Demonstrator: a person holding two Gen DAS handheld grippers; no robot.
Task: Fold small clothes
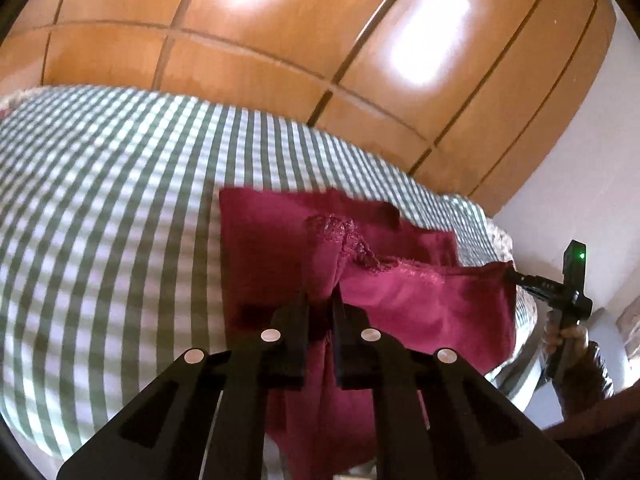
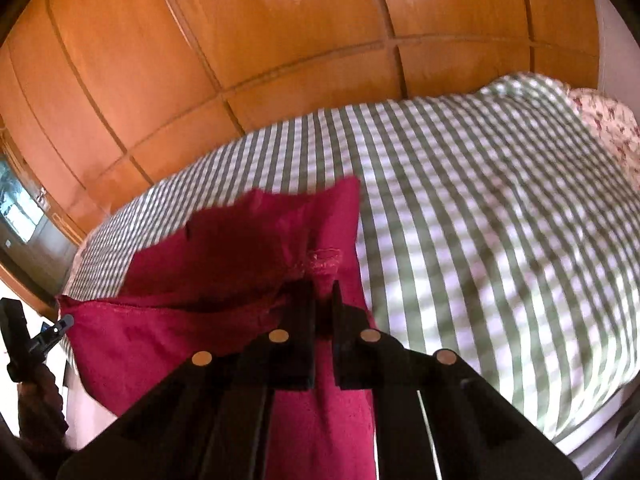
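1. Left gripper [image 1: 321, 292] is clamped on a bunched edge of the dark red garment [image 1: 400, 304]; the jaws stand almost together with cloth pinched between them.
2. Right gripper [image 2: 322, 290] is likewise closed on the garment's edge, cloth gathered between near-touching jaws. In the left wrist view its tip bites the far right corner of the cloth.
3. Garment location: its near edge is lifted and stretched between the two grippers, while the far part lies on the green-checked bed cover [image 1: 120, 200]. A lace-like trim [image 1: 344, 236] shows near the middle.
4. Progress, my judgement: early to middle. The cloth looks partly doubled, with one layer lying over another on the bed, but no neat finished packet is visible. I cannot tell how many folds are in.
5. Left to do, likely: carry the held edge over onto the resting part, let go, smooth it, maybe fold again.
6. Pose: both tools are held low at the near side of the bed, pointing forward and slightly upward toward the wooden wardrobe [image 1: 280, 40]. They sit apart sideways, with the cloth edge taut between them.
7. The person's right hand [image 1: 564, 336] grips the right tool's handle, level with the bed's edge.
8. Both frames are motion-blurred, so finer detail is unclear.
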